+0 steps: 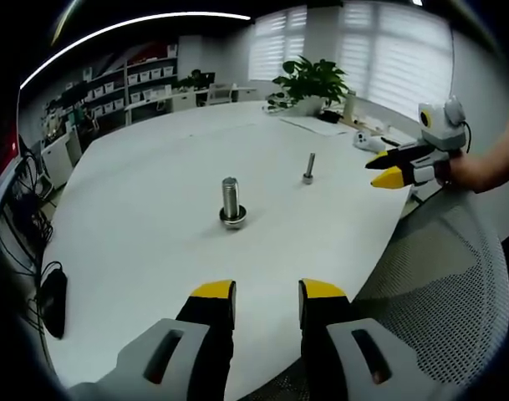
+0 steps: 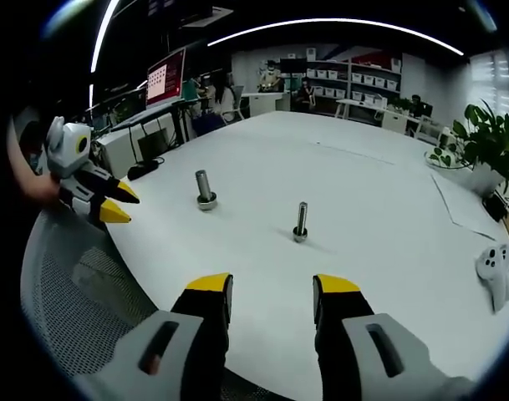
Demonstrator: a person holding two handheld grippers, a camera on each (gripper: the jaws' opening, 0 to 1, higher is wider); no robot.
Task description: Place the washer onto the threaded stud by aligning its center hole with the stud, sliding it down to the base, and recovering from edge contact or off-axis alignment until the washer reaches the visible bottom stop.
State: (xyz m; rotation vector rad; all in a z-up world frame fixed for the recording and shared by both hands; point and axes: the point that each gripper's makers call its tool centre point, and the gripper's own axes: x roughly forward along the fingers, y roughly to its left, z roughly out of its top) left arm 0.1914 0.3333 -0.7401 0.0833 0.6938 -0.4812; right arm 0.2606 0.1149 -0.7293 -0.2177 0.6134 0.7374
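Both grippers, left (image 1: 267,288) and right (image 2: 272,284), hover spread and empty, the washer (image 1: 232,219) ringing the thick stud (image 1: 230,197) ahead, so a tilted grab could jam it on the threads.

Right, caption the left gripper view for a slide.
Open left gripper faces two studs on a white table.

We see our left gripper (image 1: 267,291), jaws parted, over the white table (image 1: 154,251). A thick threaded stud (image 1: 231,200) stands upright, washer (image 1: 233,220) at its base; a thinner bolt (image 1: 309,167) stands beyond. The right gripper (image 1: 386,170) enters from the right.
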